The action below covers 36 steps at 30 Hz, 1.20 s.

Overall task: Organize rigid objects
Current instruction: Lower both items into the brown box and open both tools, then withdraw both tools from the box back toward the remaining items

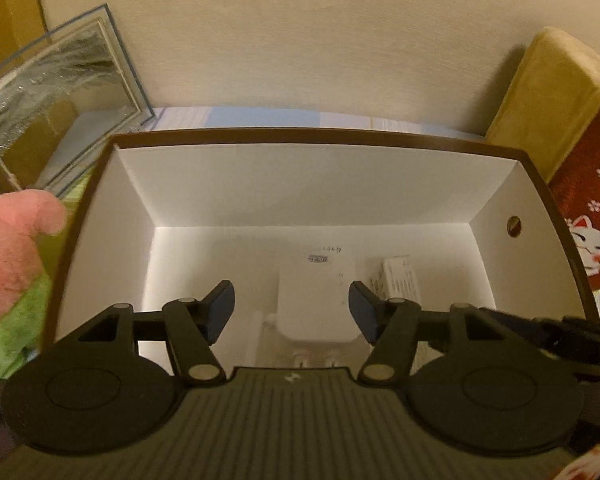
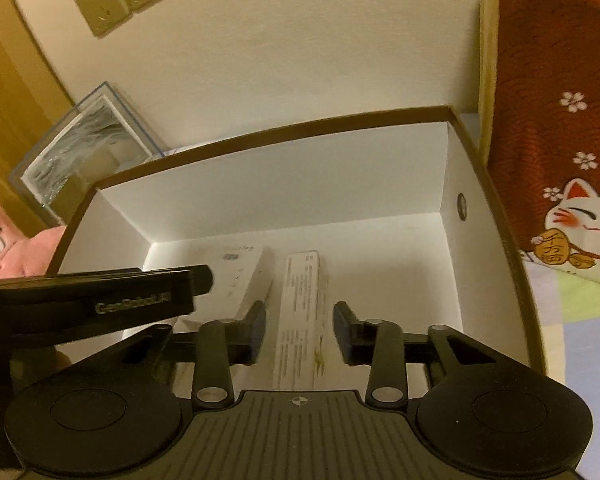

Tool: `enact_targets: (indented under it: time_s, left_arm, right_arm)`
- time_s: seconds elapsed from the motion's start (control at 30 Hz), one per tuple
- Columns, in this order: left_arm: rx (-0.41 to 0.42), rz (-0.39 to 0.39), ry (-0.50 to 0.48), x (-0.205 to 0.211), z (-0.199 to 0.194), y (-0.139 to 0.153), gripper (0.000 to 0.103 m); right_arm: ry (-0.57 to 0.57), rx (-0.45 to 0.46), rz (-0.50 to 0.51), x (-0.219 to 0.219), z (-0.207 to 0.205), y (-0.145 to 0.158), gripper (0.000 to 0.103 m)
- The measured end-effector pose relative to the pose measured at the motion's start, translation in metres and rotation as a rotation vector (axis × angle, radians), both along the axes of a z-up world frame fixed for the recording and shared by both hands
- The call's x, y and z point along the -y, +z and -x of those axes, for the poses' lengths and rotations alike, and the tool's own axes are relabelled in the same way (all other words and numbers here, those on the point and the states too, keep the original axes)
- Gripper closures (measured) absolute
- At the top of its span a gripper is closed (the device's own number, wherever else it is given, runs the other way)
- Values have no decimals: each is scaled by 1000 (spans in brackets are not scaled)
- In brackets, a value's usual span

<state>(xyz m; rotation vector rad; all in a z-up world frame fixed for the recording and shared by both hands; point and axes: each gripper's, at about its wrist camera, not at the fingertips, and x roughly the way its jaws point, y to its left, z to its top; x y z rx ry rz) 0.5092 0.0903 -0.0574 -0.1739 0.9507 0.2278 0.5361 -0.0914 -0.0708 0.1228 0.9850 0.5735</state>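
left gripper (image 1: 291,308) jaws apart | box (image 1: 300,138): white carton (image 1: 318,304), leaflet (image 2: 300,316)

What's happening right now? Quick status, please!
Left gripper open, empty, over the box. Right gripper open, empty. White device and slim white carton lie inside. Nothing blocking.

Home: plush toy (image 1: 8,264), cat cushion (image 2: 552,184).

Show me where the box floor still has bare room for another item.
Inside the box, bare floor runs along the left wall beside the white adapter box, and on the right between the long white carton and the right wall. A strip by the back wall is free too. The middle is crowded: the two items lie close together.
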Motion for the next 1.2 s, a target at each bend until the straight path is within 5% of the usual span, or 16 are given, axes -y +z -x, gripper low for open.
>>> enact_targets:
  time_s: [0.8, 1.2]
  left_arm:
    - [119, 30, -44, 29, 155, 64, 42]
    - [146, 30, -38, 36, 227, 80, 39]
  right_arm:
    - [-20, 58, -130, 77, 111, 65, 50]
    - [-43, 76, -99, 106, 165, 80, 47]
